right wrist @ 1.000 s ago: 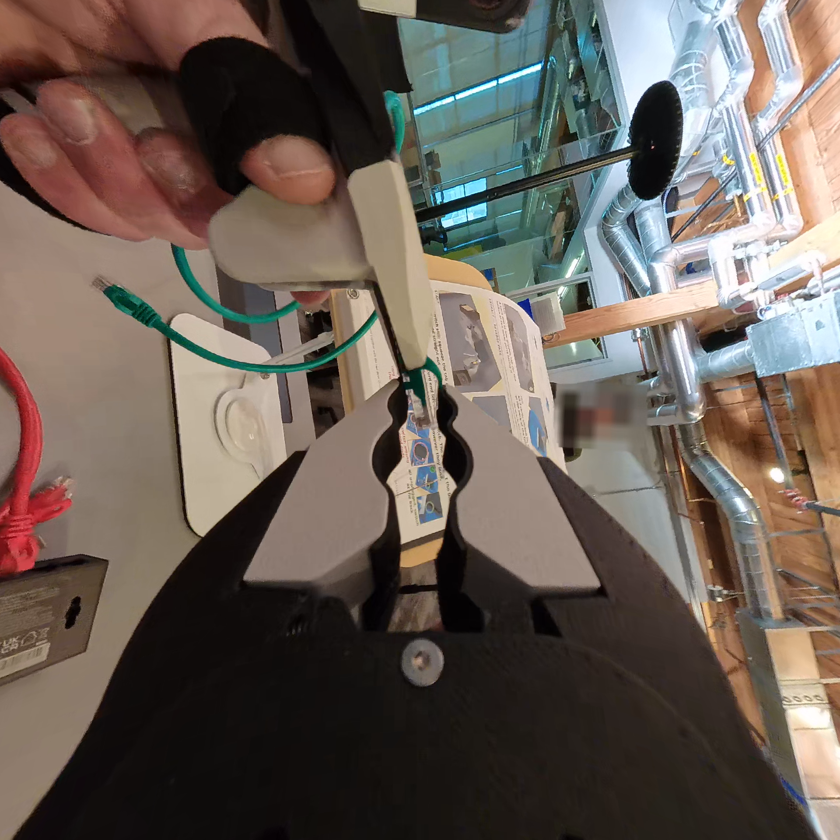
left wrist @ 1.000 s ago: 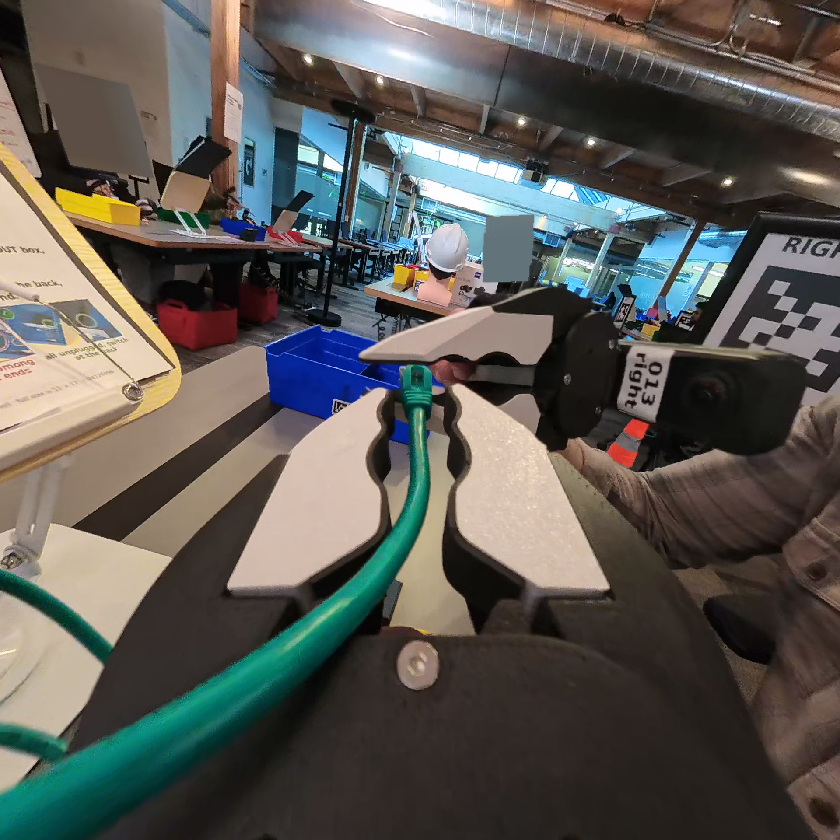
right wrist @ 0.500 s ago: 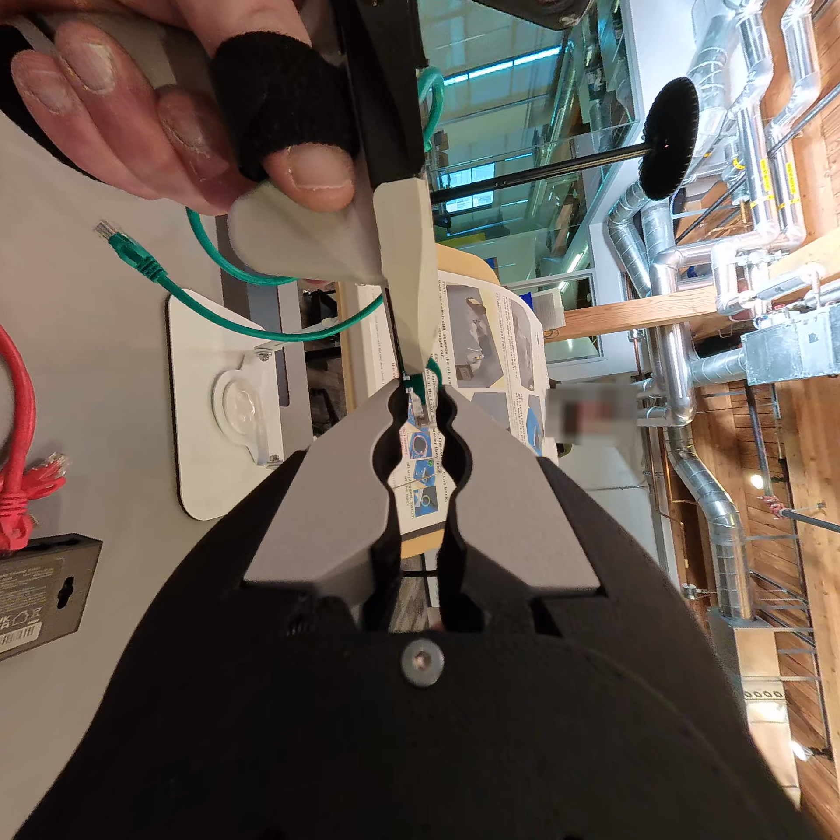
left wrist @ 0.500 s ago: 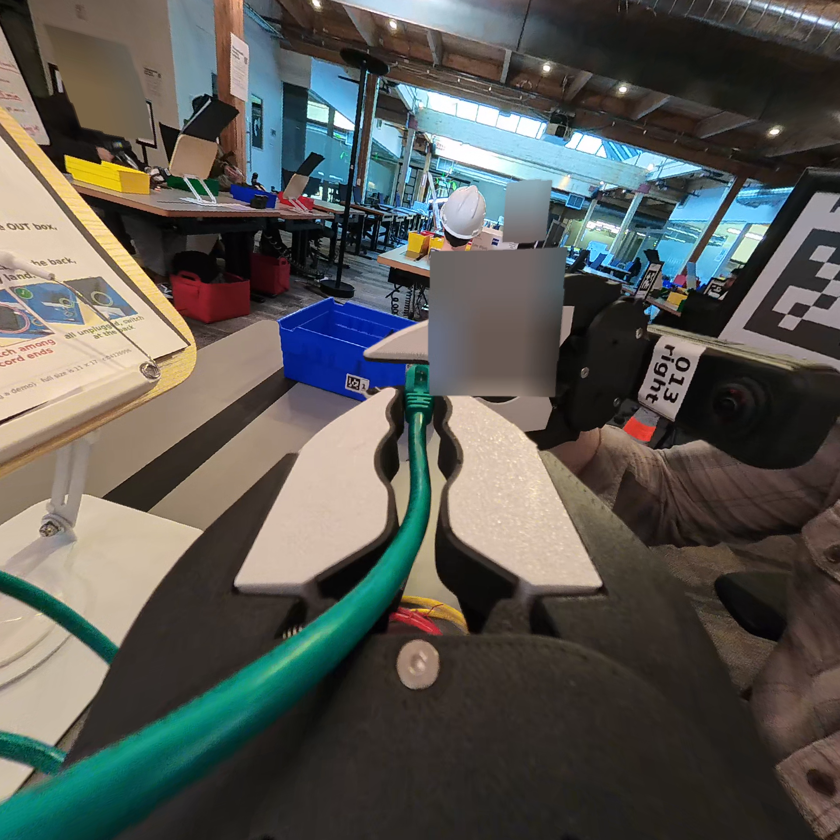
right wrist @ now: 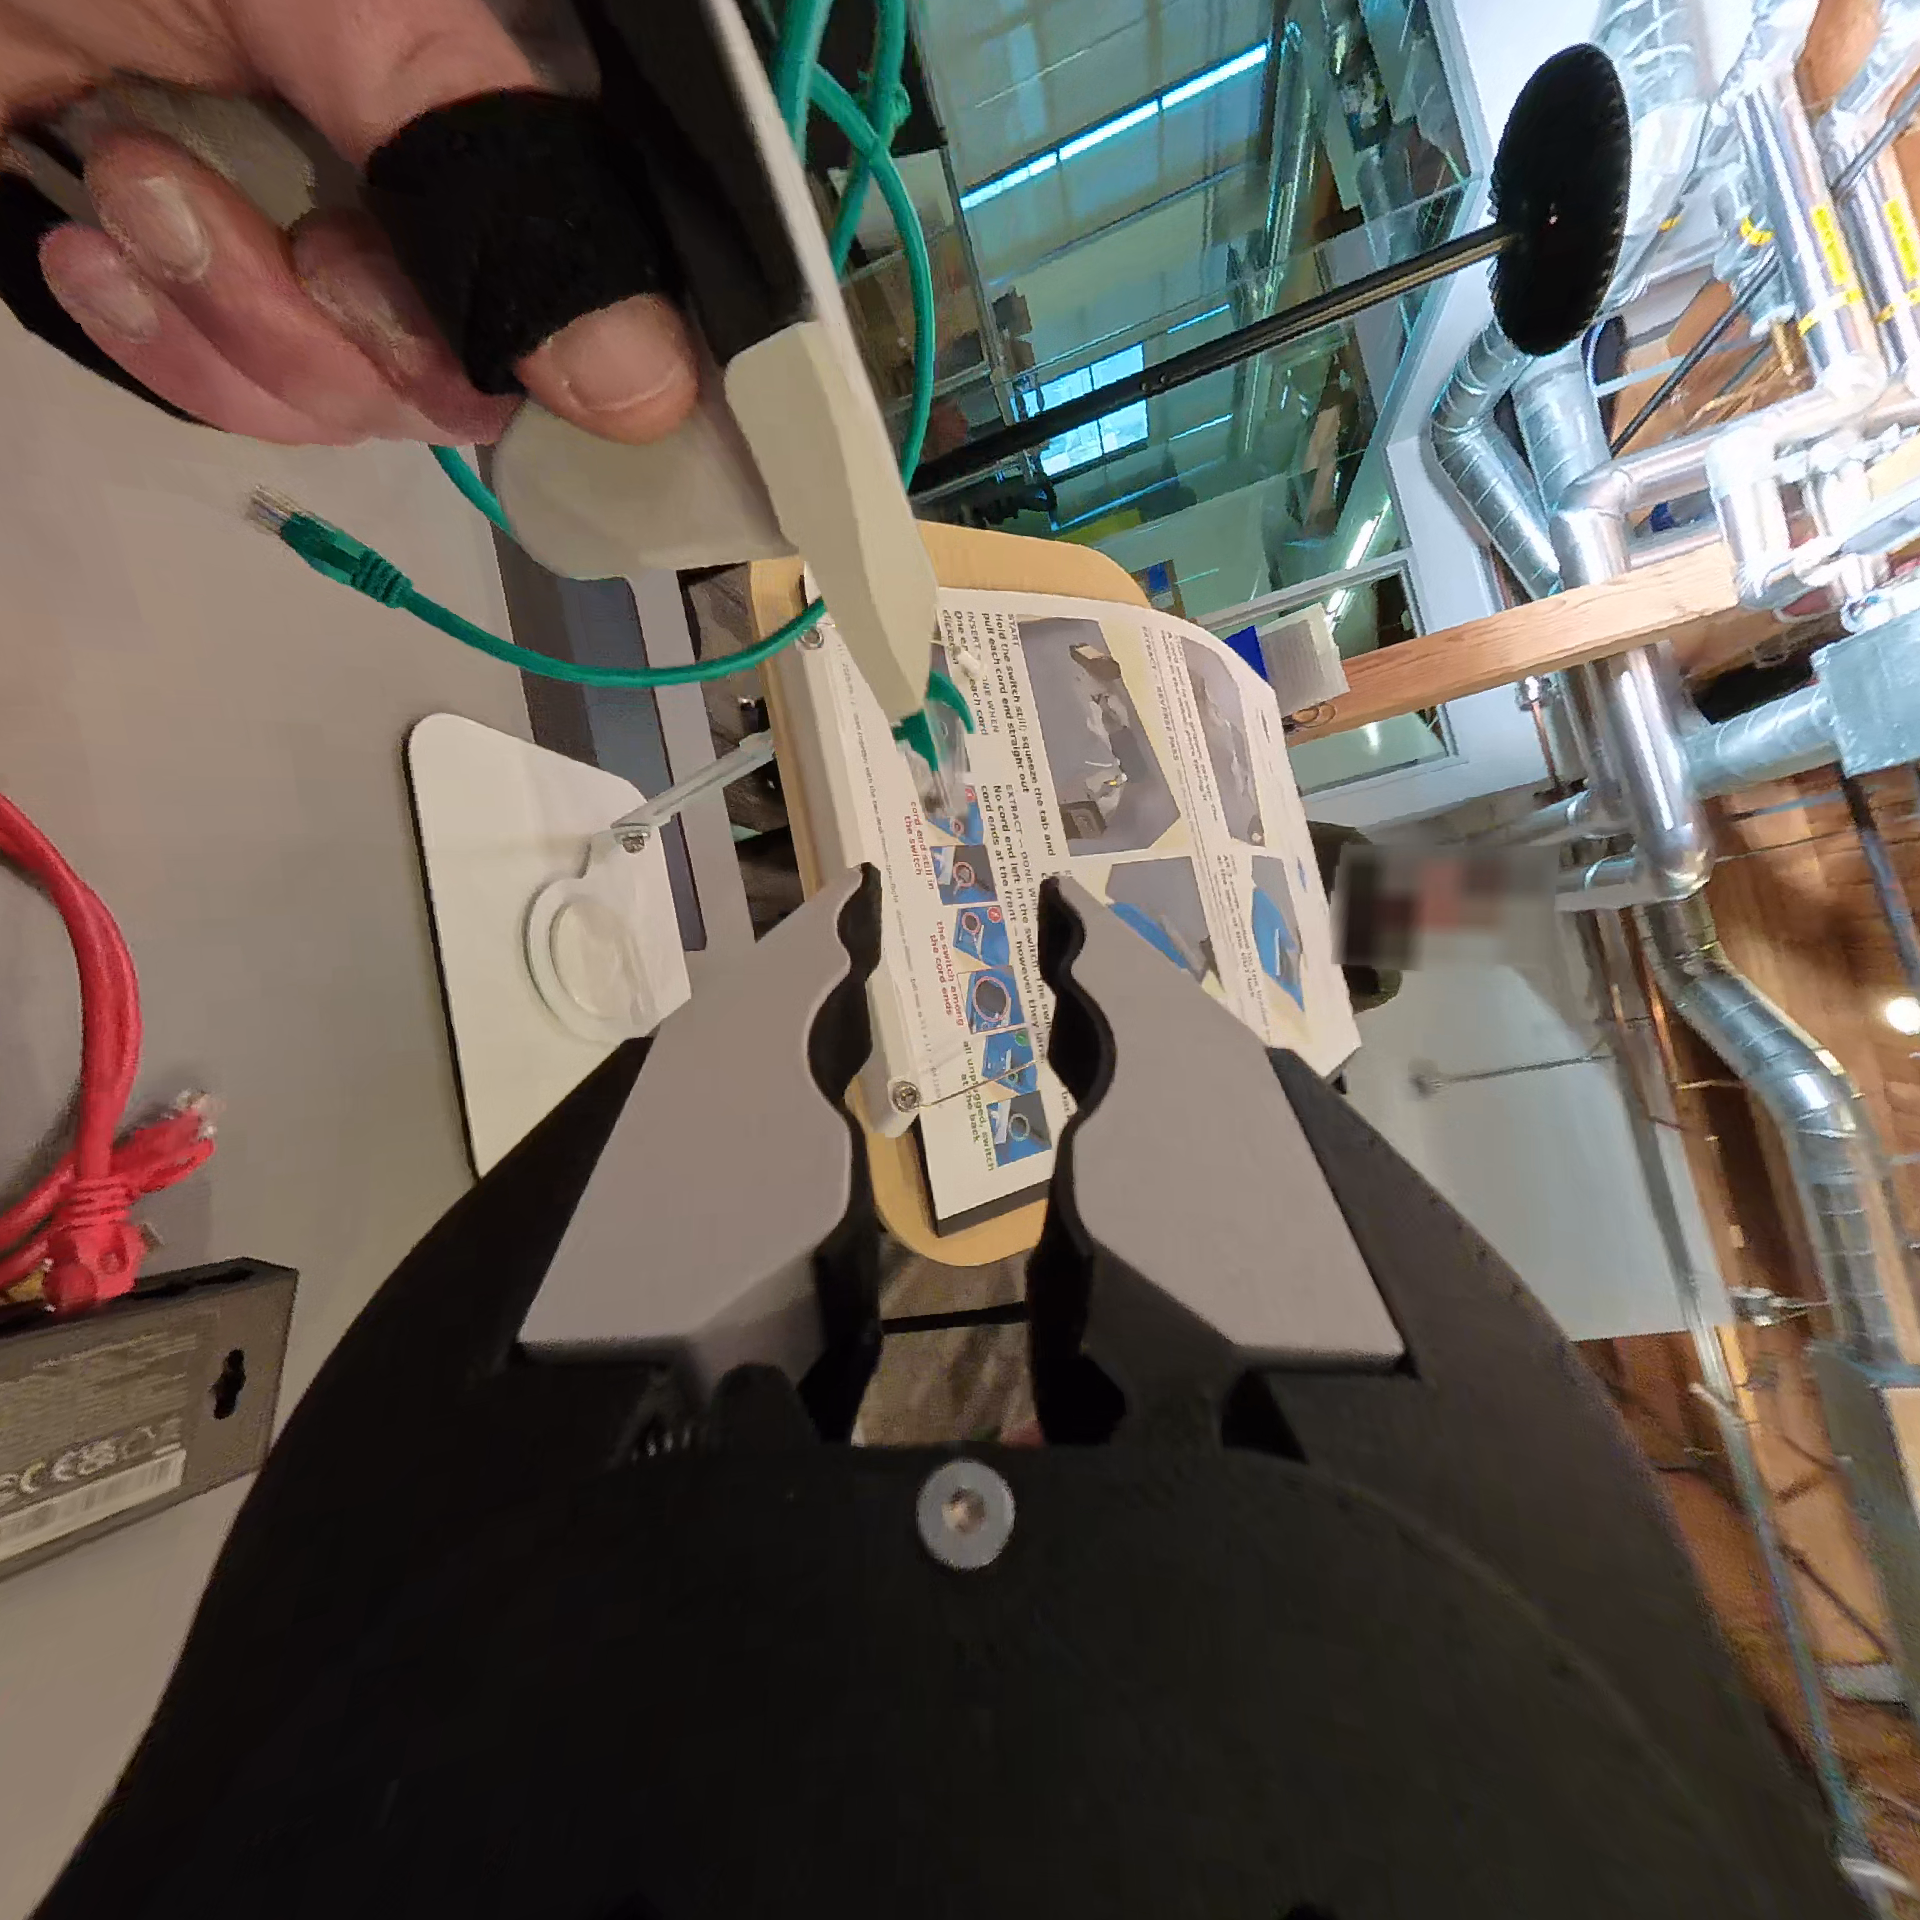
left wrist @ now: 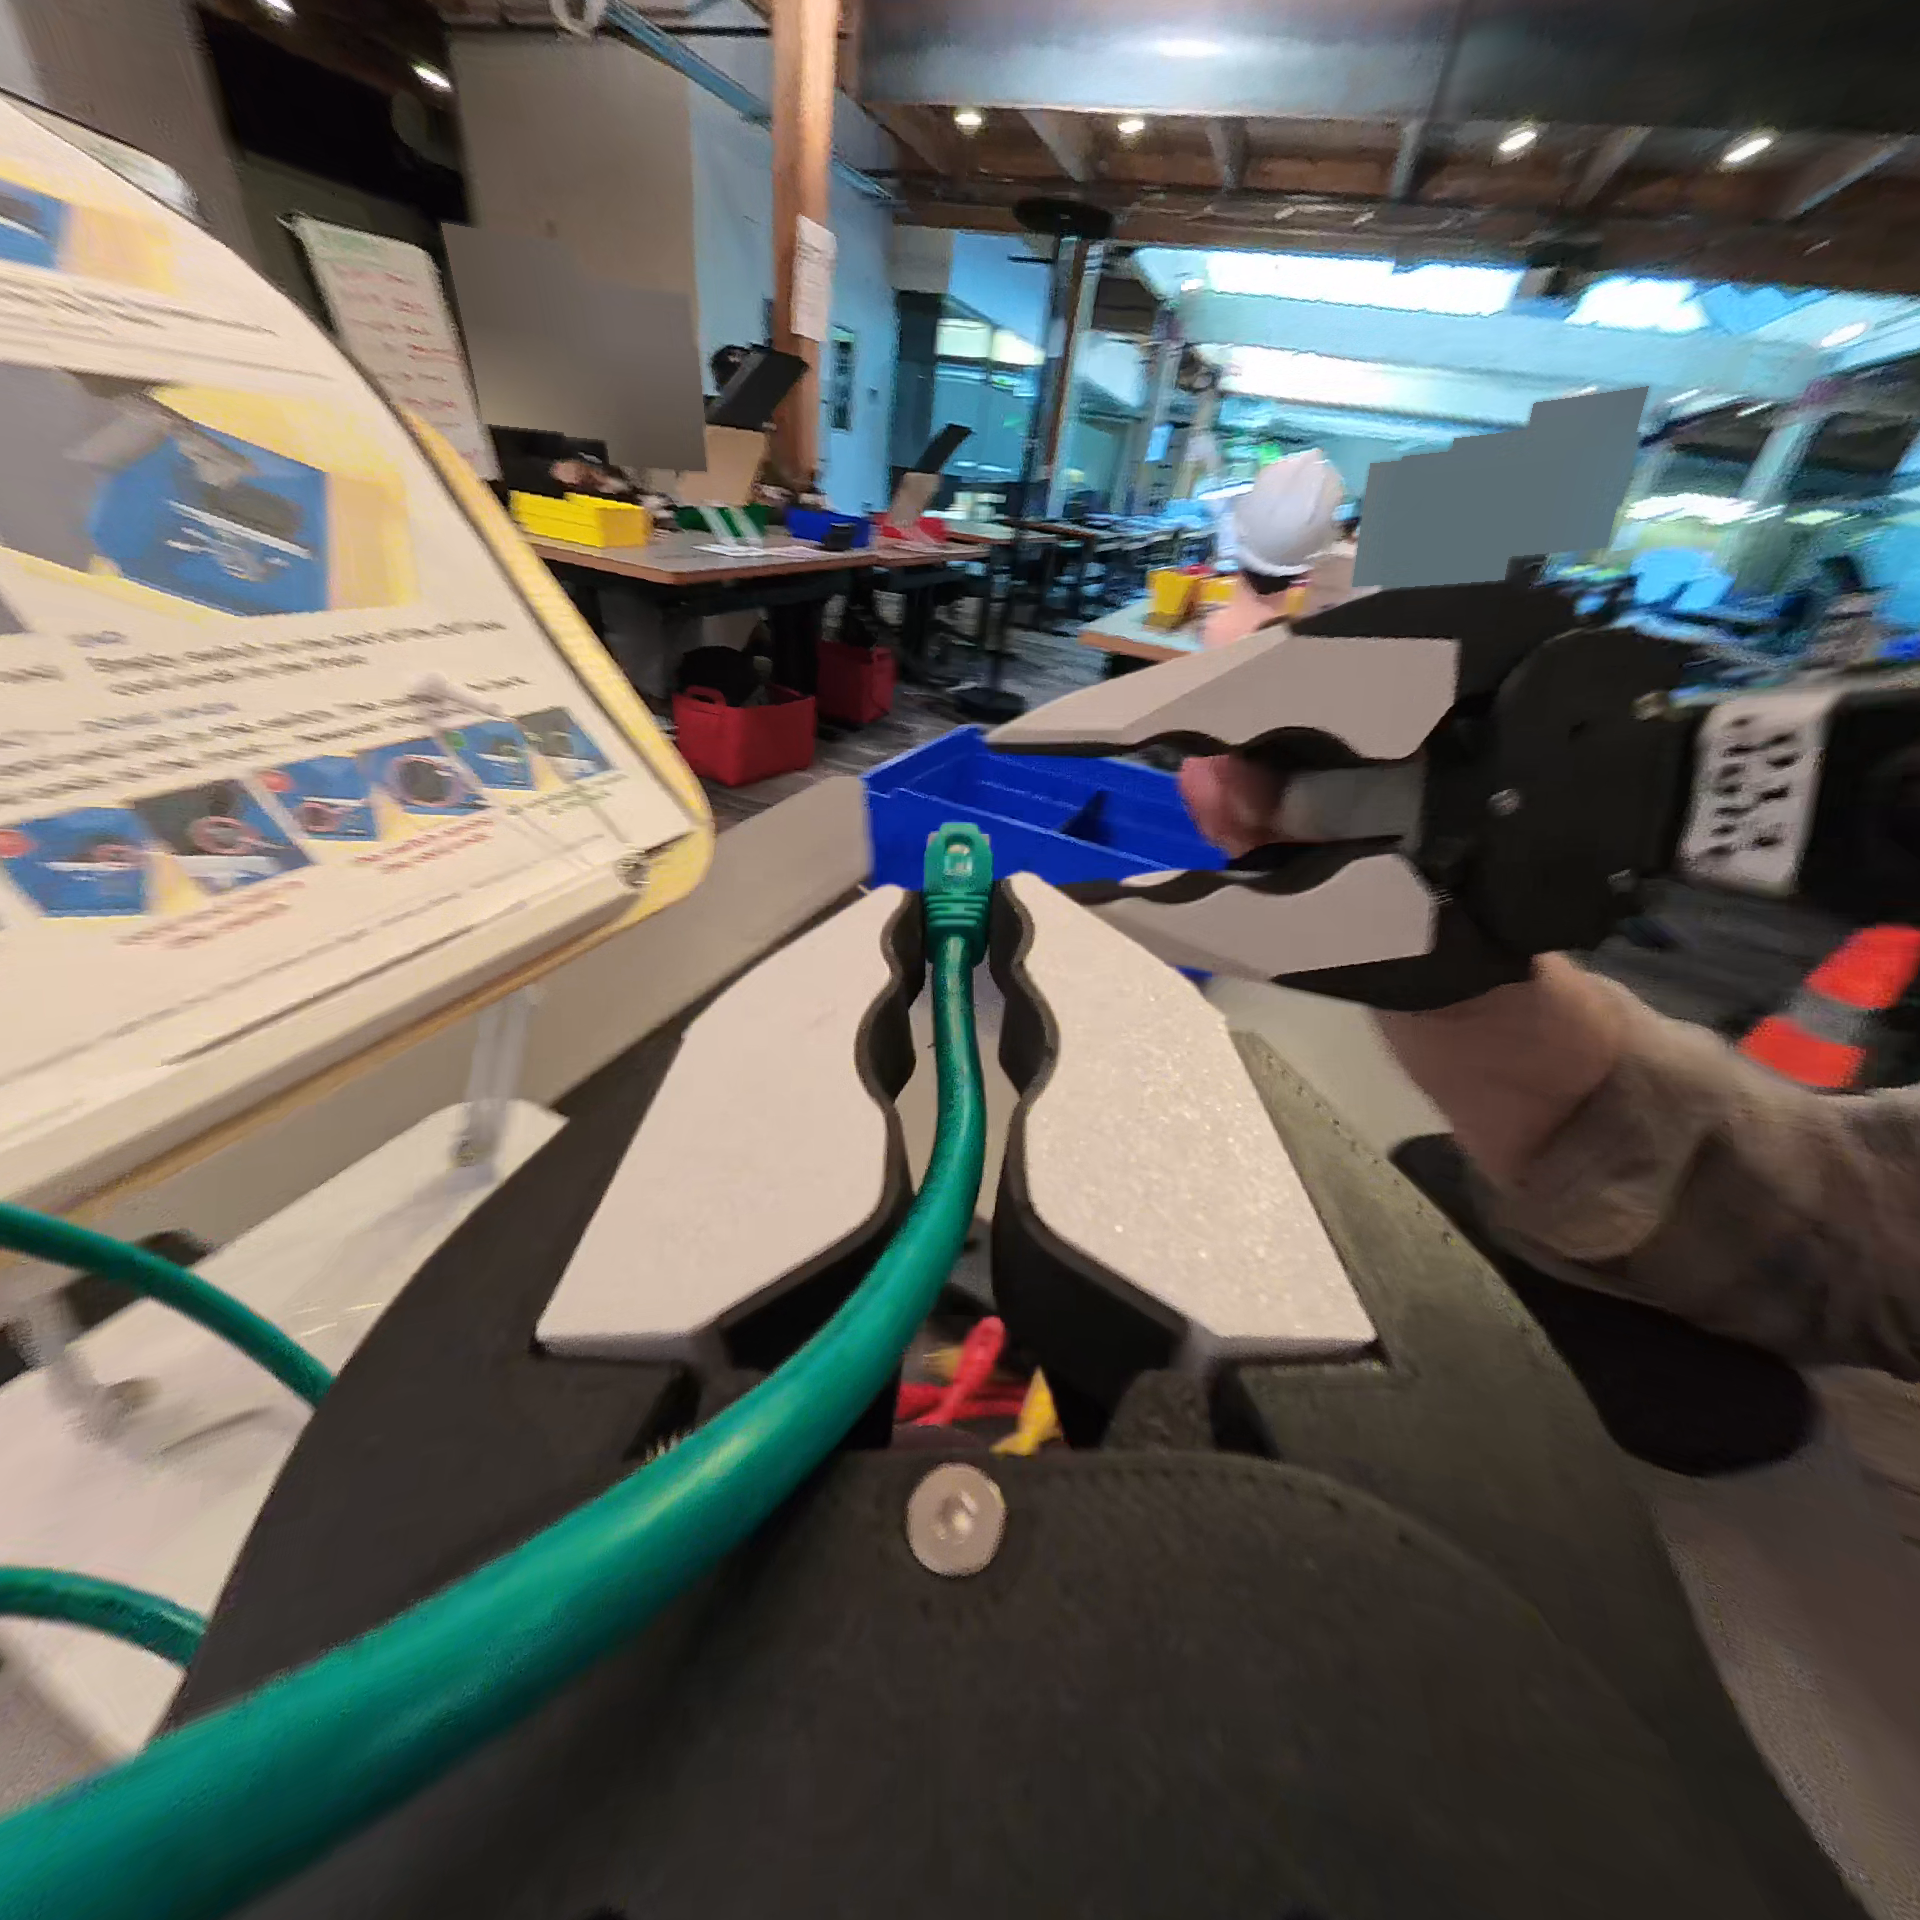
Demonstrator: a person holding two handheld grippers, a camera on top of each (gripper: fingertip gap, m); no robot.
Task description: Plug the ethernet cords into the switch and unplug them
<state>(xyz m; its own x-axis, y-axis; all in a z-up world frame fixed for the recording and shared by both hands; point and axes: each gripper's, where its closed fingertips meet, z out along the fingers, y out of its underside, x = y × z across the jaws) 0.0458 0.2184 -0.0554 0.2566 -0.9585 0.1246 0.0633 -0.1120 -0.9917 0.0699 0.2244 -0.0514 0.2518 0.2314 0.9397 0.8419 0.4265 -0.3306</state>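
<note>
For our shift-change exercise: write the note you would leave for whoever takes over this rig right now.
Left gripper: shut on the green ethernet cord, its plug sticking out past the fingertips.
Right gripper: open, empty, apart from the plug.
On the table: the black switch with red cords bunched against it, and the green cord's other plug lying loose.
Done: one green end picked up.
Left: the green cord is not yet in the switch; plug it in, then unplug all.
</note>
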